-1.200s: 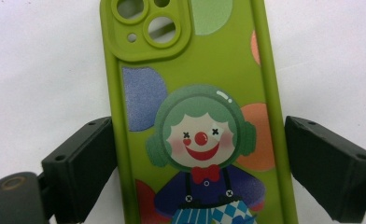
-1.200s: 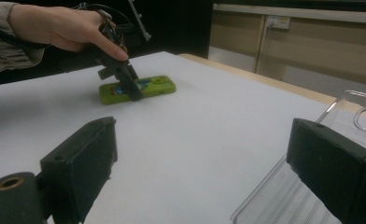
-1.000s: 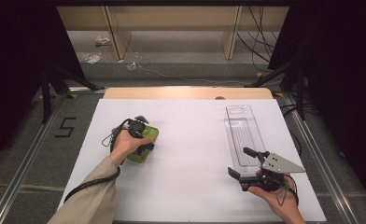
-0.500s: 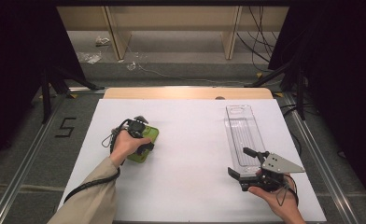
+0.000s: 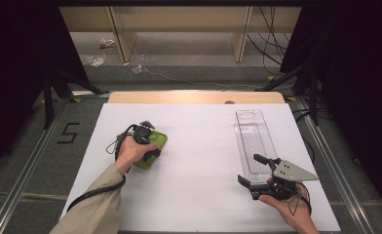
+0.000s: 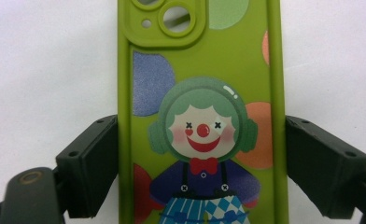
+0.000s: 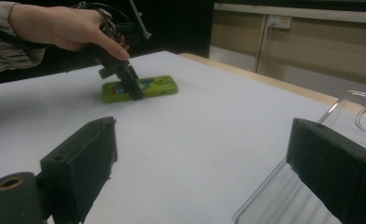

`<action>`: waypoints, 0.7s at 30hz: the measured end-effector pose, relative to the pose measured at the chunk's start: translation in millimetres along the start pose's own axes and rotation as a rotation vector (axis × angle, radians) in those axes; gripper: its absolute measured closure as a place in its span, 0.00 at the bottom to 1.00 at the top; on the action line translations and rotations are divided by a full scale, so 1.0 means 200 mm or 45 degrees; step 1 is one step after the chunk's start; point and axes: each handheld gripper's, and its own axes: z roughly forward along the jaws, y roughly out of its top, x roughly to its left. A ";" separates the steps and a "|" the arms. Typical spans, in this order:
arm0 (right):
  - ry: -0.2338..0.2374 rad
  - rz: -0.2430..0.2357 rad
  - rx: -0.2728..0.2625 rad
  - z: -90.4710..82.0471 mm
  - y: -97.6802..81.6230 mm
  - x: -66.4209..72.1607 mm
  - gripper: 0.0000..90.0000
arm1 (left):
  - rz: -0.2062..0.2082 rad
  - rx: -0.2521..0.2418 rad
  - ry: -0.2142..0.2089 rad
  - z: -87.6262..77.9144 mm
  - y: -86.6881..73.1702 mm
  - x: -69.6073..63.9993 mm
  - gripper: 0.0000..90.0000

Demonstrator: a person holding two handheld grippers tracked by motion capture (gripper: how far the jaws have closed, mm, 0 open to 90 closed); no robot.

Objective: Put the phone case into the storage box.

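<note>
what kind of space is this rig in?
Probably a lab recording station, not a home or shop: a white table ringed by dark curtains, a floor marked with a taped "5", loose cables behind. On the table lie a green phone case and a clear tray.

place: lab recording bay
counter (image 5: 199, 195): white sheet covering it
surround: black curtains (image 5: 354, 73) hanging
floor: metal rails (image 5: 28, 165) running, taped number 5 (image 5: 68, 132), loose cables (image 5: 272, 44) lying
</note>
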 end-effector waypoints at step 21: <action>-0.002 0.001 -0.005 0.00 0.00 0.00 0.11 | 0.014 -0.016 -0.002 -0.01 -0.01 0.00 0.18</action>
